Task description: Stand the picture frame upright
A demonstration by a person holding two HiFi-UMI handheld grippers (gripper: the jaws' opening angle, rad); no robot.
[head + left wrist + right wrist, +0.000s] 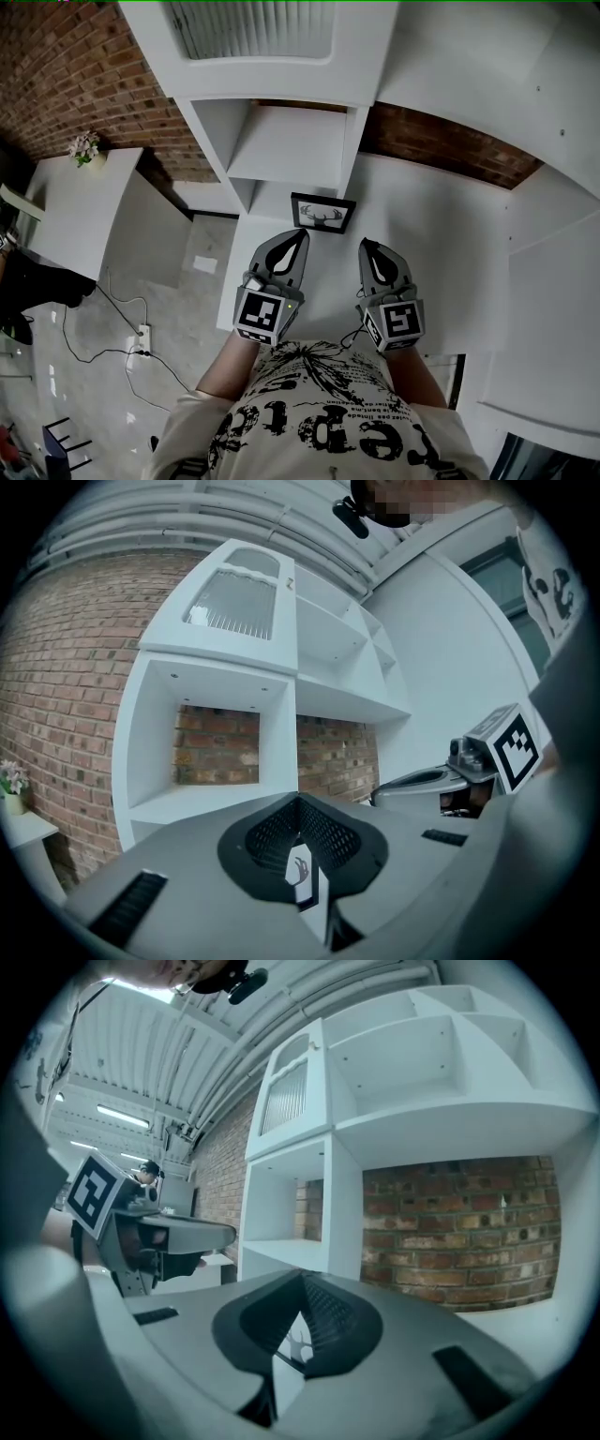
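- Head view, far left: a low side table point(75, 206) with a small flower pot point(86, 147) stands well apart across the floor, and a cable point(122, 309) trails below it. None of this crowds the work.
- The left gripper point(300, 236) has its jaws pressed together on nothing, and its tips hang just short of the near left corner of the picture frame point(322, 213). The white counter point(431, 253) ends in a drop to the floor right beside this gripper. Any push on the frame is therefore best kept away from that side.
- The picture frame is black-rimmed with an antler print. It sits on the counter at the foot of the shelf unit point(291, 155), between the two sets of tips and just beyond them.
- Whether the frame lies flat or leans back I cannot tell. To stand it well, I would open one pair of jaws, take the top rail and hinge the frame up on its bottom edge. The other gripper would brace the foot against sliding. The shelf wall behind leaves little room, so the swing should be slow.
- The right gripper point(368, 246) is likewise closed and empty, near the frame's right corner.
- To its right the counter runs bare and wide, which gives the best room for bringing a gripper in.
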